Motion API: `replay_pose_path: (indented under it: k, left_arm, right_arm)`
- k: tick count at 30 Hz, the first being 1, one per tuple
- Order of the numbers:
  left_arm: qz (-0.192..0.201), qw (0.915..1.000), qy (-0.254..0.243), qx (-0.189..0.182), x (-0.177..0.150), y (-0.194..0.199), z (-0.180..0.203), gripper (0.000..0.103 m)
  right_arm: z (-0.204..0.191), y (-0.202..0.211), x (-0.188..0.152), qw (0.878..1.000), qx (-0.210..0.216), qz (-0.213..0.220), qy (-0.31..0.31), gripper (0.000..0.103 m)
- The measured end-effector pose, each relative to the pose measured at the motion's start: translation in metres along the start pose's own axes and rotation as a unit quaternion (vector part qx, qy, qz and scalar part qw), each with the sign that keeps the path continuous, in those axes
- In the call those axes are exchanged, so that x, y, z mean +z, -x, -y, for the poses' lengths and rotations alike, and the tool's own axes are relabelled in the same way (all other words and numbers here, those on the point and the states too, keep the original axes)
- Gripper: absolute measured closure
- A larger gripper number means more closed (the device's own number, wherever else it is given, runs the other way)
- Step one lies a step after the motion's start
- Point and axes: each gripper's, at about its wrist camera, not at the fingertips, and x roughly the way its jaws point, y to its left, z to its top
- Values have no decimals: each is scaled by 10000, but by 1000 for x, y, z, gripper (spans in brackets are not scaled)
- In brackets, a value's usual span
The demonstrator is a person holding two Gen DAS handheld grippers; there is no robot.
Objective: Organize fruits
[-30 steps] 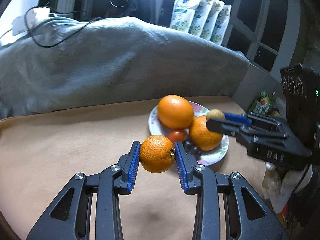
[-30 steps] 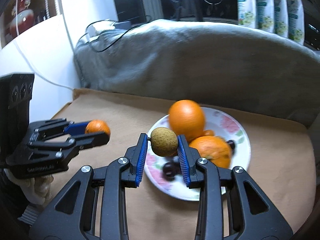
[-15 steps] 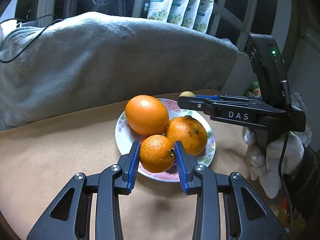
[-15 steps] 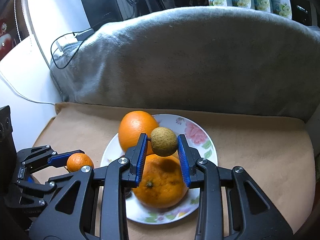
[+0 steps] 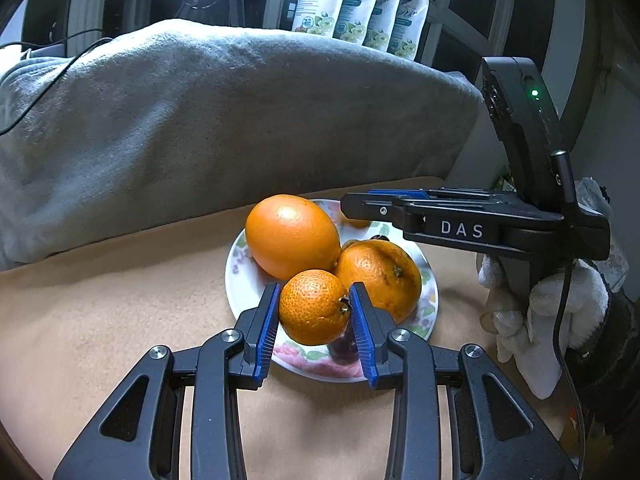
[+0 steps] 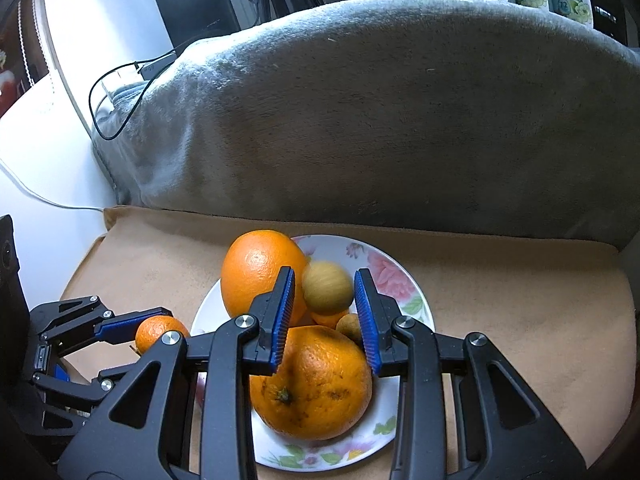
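Note:
A flowered white plate (image 5: 430, 280) (image 6: 416, 304) sits on the tan table and holds two big oranges (image 5: 292, 236) (image 5: 378, 274), also in the right wrist view (image 6: 262, 268) (image 6: 312, 384), plus small fruits. My left gripper (image 5: 314, 308) is shut on a small mandarin (image 5: 314, 306) over the plate's near rim; it also shows in the right wrist view (image 6: 158, 330). My right gripper (image 6: 324, 292) is open above the plate. A small tan round fruit (image 6: 327, 288), blurred, is between its pads with gaps on both sides.
A grey blanket-covered bulk (image 5: 224, 120) (image 6: 380, 112) lies along the table's far edge, with a black cable (image 6: 116, 96) on it. Flowered pouches (image 5: 356, 4) stand behind. A white-gloved hand (image 5: 552, 312) holds the right gripper. A dark fruit (image 5: 344, 346) lies under the mandarin.
My right gripper has opened and the tan fruit has come free between its pads. Both grippers moved further in over the plate. The left still holds the mandarin.

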Motion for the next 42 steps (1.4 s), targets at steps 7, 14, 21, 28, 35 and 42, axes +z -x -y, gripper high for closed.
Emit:
replay_pose_path:
  k: [7,14,21,28,35,42]
  left_arm:
    - [-21,10000,-20,45,-3,-1,0,69]
    - [94,9999,-10,70,-1,7,-1,50]
    - [125,9998,-15,149,0,11,0,40]
    - [148,9993,44,348,-2,23,-1,33]
    - [345,9974,228,587,-12,50,-4,33]
    - [508,9947,291,847,-25,74,-4,33]
  right_arm:
    - [-3,9,2,9999,20,138,-37,43]
    - [-4,22,-1,9996,-9,252,-84,29]
    - [-7,33,-3,9992,-124,356,-105,13]
    - [-14,49,-8,9986,-298,436,-88,12]
    - [-22,77,-21,9965,-515,651,-49,2]
    - [-38,106,-39,9928,-789,901,101,1]
